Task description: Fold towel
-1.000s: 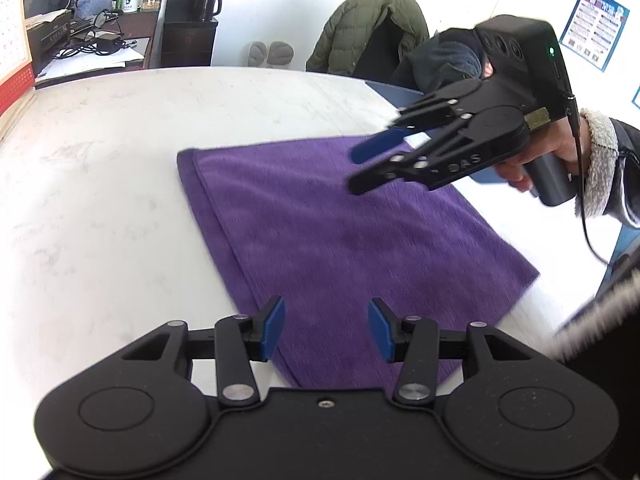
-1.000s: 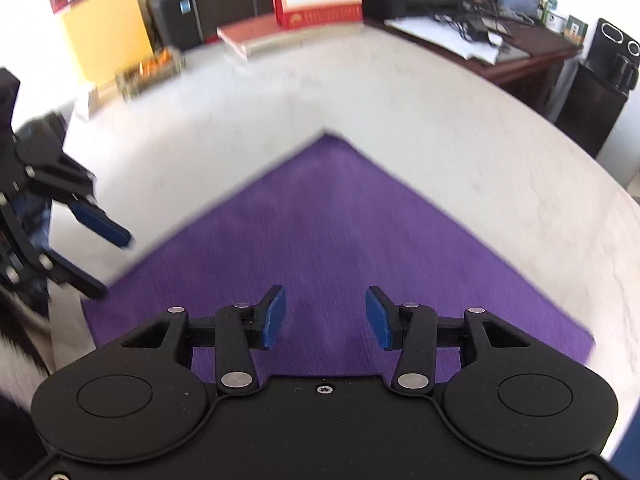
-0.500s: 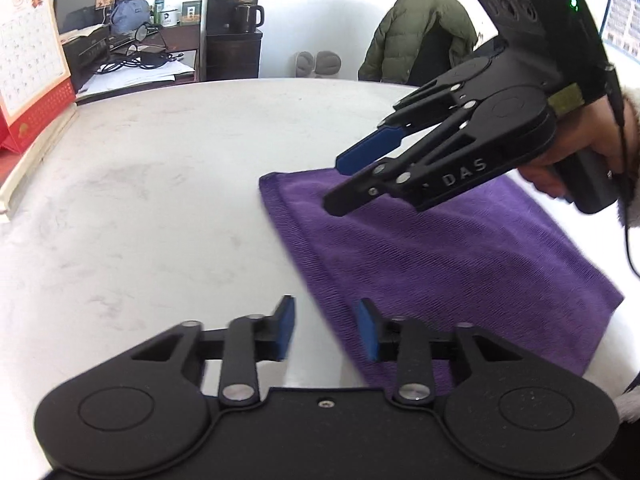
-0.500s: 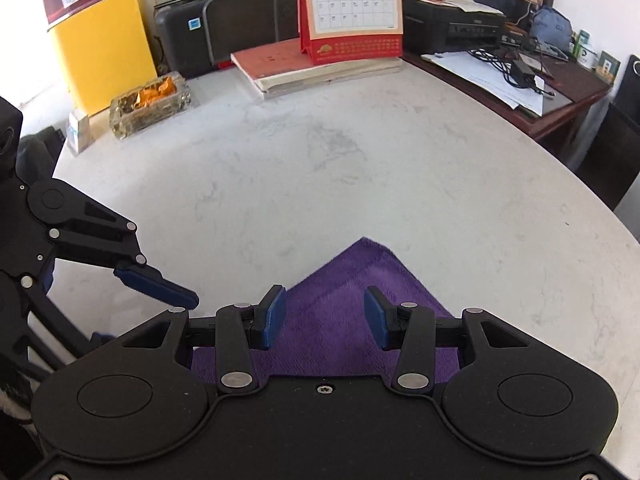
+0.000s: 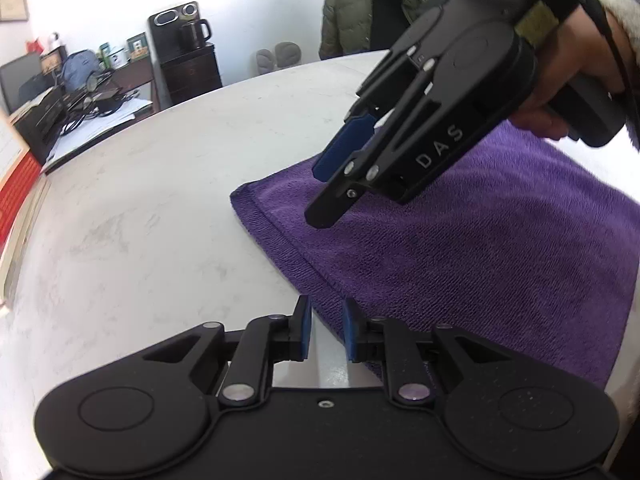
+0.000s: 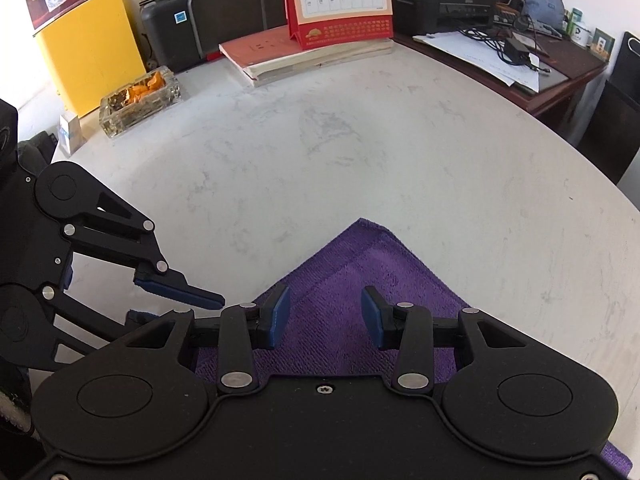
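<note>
A purple towel [image 5: 460, 264] lies flat on the white marble table [image 5: 152, 216]. My left gripper [image 5: 326, 330] sits low at the towel's near hemmed edge. Its jaws stand open with a narrow gap, bare table shows between them, and the hem runs against the right pad. My right gripper [image 5: 324, 192], held by a hand [image 5: 560, 80], hovers open just above the towel's far corner. In the right wrist view that gripper [image 6: 326, 316] is open over the towel [image 6: 352, 280], whose corner points away. One of the left gripper's fingers [image 6: 180, 290] shows at the left.
Along the table's far side stand a glass ashtray [image 6: 138, 98], stacked books with a red desk calendar [image 6: 336, 4], a black printer [image 6: 224, 20] and a yellow box [image 6: 92, 52]. A dark desk [image 6: 560, 76] with papers and cables adjoins the table.
Both grippers have moved over to the towel's hemmed side and dropped lower. The left jaws have narrowed at the near edge. The right gripper now hangs over the far corner.
</note>
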Motion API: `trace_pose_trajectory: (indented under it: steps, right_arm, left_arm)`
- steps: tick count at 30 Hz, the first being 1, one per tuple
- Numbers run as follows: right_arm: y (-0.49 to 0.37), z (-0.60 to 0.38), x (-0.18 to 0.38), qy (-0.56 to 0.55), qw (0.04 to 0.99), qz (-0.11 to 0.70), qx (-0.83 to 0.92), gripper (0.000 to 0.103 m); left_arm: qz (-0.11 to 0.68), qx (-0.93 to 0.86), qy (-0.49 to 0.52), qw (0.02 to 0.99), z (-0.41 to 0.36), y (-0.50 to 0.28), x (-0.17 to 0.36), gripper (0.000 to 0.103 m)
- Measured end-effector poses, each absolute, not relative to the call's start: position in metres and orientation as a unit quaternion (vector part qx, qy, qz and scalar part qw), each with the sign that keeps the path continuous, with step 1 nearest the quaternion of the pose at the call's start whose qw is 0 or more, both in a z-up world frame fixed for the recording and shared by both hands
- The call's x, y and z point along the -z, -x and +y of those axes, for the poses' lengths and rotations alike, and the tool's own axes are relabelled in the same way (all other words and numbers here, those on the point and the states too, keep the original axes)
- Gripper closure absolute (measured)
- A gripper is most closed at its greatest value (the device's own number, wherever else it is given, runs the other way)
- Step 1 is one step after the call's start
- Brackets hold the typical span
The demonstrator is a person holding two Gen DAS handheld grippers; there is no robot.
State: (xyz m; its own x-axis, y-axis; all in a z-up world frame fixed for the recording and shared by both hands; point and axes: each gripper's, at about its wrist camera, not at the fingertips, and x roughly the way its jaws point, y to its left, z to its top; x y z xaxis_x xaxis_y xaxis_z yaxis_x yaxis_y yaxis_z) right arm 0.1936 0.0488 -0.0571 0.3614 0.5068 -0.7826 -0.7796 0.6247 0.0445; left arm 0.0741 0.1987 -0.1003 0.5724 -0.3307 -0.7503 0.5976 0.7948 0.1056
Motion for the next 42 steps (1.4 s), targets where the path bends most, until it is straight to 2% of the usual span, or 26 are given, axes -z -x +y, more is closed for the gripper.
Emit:
trace_pose_trajectory:
  steps: [5, 11, 24, 31, 39, 42]
  right_arm:
    - [-0.195, 0.050, 0.058, 0.166, 0.808, 0.401, -0.399, 0.065]
    - [-0.200, 0.064, 0.062, 0.181, 0.804, 0.402, -0.398, 0.070]
    - [-0.209, 0.088, 0.080, 0.222, 0.798, 0.422, -0.369, 0.070]
    - [-0.208, 0.085, 0.077, 0.227, 0.793, 0.426, -0.373, 0.092]
    - [-0.214, 0.076, 0.077, 0.196, 0.793, 0.438, -0.376, 0.092]
    - [-0.219, 0.069, 0.075, 0.160, 0.795, 0.443, -0.383, 0.098]
  left_arm:
    - [0.384, 0.277, -0.175, 0.863, 0.199, -0.081, 0.102, 0.089]
    - [0.396, 0.278, -0.163, 0.860, 0.200, -0.086, 0.102, 0.089]
    - [0.395, 0.277, -0.177, 0.858, 0.202, -0.092, 0.096, 0.088]
    - [0.381, 0.276, -0.186, 0.863, 0.204, -0.100, 0.089, 0.088]
    - [0.376, 0.288, -0.189, 0.861, 0.201, -0.109, 0.088, 0.088]
    - [0.375, 0.290, -0.188, 0.860, 0.199, -0.113, 0.089, 0.088]
